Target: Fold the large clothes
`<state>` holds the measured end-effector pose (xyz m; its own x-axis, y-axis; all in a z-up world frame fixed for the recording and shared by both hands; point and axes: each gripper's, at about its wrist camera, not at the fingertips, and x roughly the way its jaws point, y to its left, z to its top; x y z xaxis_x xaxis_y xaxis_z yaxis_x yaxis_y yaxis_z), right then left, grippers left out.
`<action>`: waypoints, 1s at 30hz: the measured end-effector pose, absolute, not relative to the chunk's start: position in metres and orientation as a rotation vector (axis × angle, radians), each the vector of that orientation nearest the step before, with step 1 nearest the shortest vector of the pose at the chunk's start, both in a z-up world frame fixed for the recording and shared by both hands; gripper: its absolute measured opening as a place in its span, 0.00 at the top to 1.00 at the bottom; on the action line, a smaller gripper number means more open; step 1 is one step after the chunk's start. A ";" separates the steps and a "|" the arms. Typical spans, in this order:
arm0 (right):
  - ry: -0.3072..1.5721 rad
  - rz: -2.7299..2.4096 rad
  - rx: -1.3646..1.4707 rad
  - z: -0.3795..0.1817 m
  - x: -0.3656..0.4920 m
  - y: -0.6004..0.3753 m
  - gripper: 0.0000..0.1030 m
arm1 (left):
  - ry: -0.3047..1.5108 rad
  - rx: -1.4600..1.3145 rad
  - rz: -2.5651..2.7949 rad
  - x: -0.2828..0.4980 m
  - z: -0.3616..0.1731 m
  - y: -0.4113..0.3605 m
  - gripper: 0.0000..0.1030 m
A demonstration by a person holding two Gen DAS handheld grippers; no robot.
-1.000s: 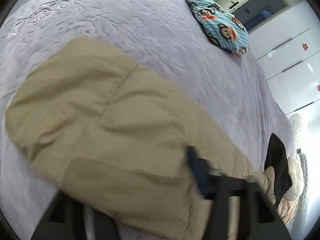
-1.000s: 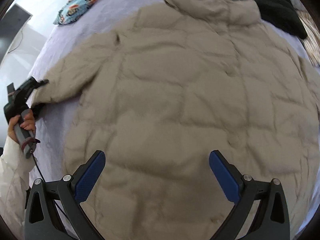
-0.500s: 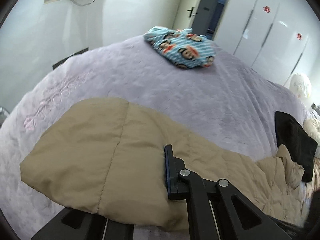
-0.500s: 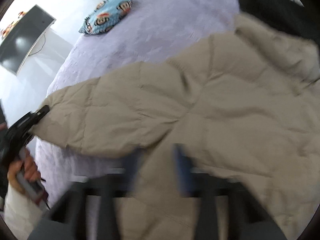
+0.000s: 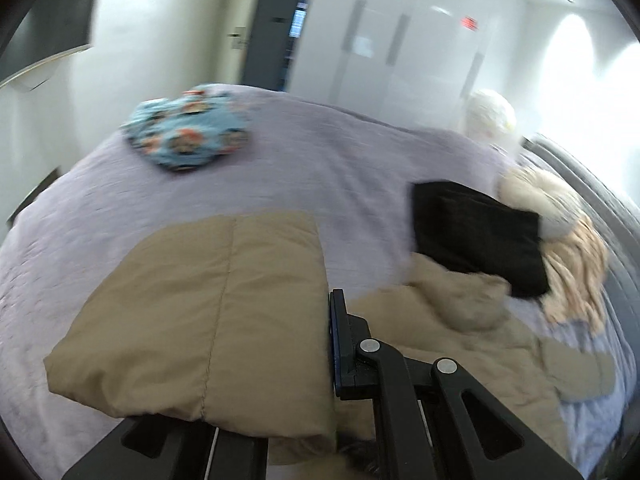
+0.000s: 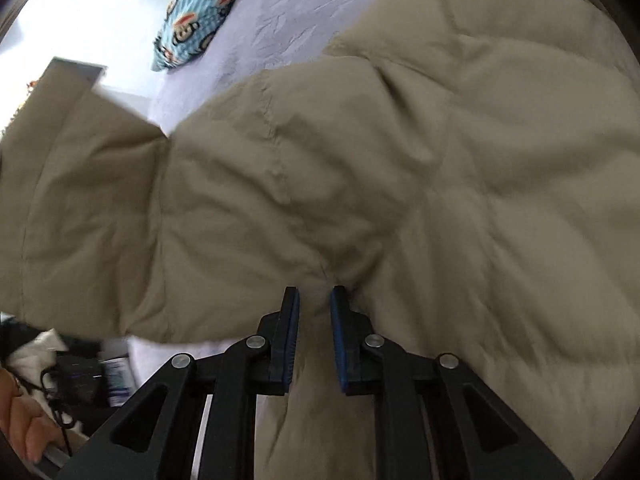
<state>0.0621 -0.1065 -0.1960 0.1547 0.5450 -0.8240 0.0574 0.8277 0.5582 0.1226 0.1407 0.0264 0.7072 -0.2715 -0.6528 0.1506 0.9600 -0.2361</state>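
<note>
The beige padded jacket [image 6: 460,168] lay spread on the lavender bedspread [image 5: 328,168], filling nearly all of the right wrist view. The right gripper [image 6: 311,300] was nearly closed, its blue-padded fingers [image 6: 289,332] pinching a fold of jacket fabric at the junction of sleeve and body, directly ahead of the tool. The jacket's sleeve [image 5: 208,312] extended to the left of that grip point and lay lifted across the left gripper [image 5: 280,364]. In the left wrist view, the sleeve draped over and hid one finger; the other blue-padded finger [image 5: 336,344] pressed against the sleeve's edge, so the tool was clamped on the sleeve. The jacket's collar [image 5: 460,292] lay ahead and to the right of the left gripper. Beyond the collar rested a black garment [image 5: 480,232], partly over a pale fuzzy item [image 5: 572,248]. A blue monkey-print cloth [image 6: 196,20] lay far ahead and to the left of both tools. White wardrobe doors [image 5: 420,40] stood behind the bed.
</note>
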 end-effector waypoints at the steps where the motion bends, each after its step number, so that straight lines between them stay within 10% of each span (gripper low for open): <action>1: 1.379 0.376 0.551 -0.189 0.056 -0.120 0.83 | 0.745 -0.157 -0.280 0.123 0.032 0.111 0.91; 16: 1.262 0.008 0.488 -0.112 -0.040 -0.372 0.82 | 1.013 0.240 -0.330 0.111 -0.120 -0.126 0.89; 17: 1.266 0.006 0.489 -0.114 -0.043 -0.376 0.82 | 1.021 0.236 -0.329 0.110 -0.122 -0.124 0.85; 19: 1.264 0.007 0.490 -0.116 -0.042 -0.378 0.81 | 1.028 0.223 -0.343 0.103 -0.120 -0.120 0.24; 20: 1.260 0.006 0.487 -0.116 -0.039 -0.377 0.81 | 1.018 0.226 -0.344 0.098 -0.114 -0.119 0.15; 22: 1.252 0.000 0.459 -0.113 -0.035 -0.380 0.75 | 0.996 0.239 -0.361 0.087 -0.103 -0.112 0.15; 25: 1.216 0.001 0.384 -0.099 -0.027 -0.370 0.38 | 0.985 0.210 -0.364 0.067 -0.084 -0.085 0.15; 30: 1.122 0.143 0.110 -0.067 -0.010 -0.301 0.31 | 1.006 0.021 -0.193 0.058 -0.067 0.018 0.15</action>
<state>-0.0101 -0.3013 -0.0668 0.4263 0.1690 -0.8887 -0.0587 0.9855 0.1593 0.0576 0.0178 -0.0669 0.5197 -0.1514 -0.8408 0.1708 0.9827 -0.0714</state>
